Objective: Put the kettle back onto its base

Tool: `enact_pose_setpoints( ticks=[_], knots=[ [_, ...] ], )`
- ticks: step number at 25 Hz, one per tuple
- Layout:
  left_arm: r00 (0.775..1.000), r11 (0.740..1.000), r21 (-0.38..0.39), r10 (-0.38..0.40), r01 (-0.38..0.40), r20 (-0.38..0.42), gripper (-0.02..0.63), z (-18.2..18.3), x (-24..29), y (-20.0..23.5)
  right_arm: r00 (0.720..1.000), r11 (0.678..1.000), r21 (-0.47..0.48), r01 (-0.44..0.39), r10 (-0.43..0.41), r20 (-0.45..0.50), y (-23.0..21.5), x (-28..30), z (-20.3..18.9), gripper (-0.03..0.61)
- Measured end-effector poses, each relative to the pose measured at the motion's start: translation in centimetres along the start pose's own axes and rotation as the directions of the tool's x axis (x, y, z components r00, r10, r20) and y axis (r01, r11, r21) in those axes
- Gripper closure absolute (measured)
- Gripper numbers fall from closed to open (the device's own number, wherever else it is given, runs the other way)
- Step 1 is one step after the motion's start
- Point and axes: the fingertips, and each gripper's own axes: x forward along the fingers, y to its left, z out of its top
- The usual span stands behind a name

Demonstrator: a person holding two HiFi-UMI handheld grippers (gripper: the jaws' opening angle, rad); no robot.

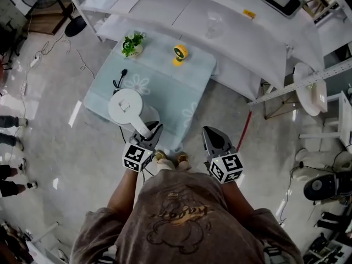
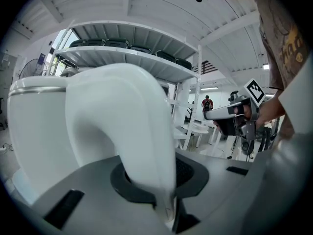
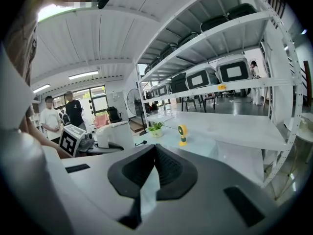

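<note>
A white electric kettle (image 1: 126, 107) hangs over the left part of the pale blue table (image 1: 181, 87). My left gripper (image 1: 150, 131) is shut on its curved handle (image 2: 128, 131), and the kettle body (image 2: 36, 131) fills the left of the left gripper view. The handle sits clamped between the dark pads (image 2: 193, 173). A black cord (image 1: 119, 80) lies on the table just beyond the kettle; the base itself is not visible. My right gripper (image 1: 211, 133) hovers at the table's near edge, jaws shut with nothing in them. The right gripper view shows the kettle (image 3: 115, 133) to its left.
A small potted plant (image 1: 132, 43) and a yellow toy fan (image 1: 179, 53) stand at the table's far side. White shelving (image 1: 220, 15) runs behind it. People's feet (image 1: 10, 122) show on the floor at the left. My own shoes (image 1: 168, 159) touch the table's near corner.
</note>
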Motion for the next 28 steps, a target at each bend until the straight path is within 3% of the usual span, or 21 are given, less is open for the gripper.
enact_pose_setpoints(
  ticks=[12, 28],
  knots=[
    [1.0, 0.999, -0.026, 0.018, -0.019, -0.012, 0.538, -1.3, 1.6, 1.1, 0.999, 0.999, 0.01, 0.034, -0.034, -0.026, -0.4, -0.1, -0.8, 0.58],
    [1.0, 1.0, 0.027, 0.002, -0.002, -0.021, 0.538, -2.2, 2.4, 0.0, 0.999, 0.999, -0.007, 0.036, -0.037, -0.04, -0.4, -1.1, -1.3, 0.58]
  ],
)
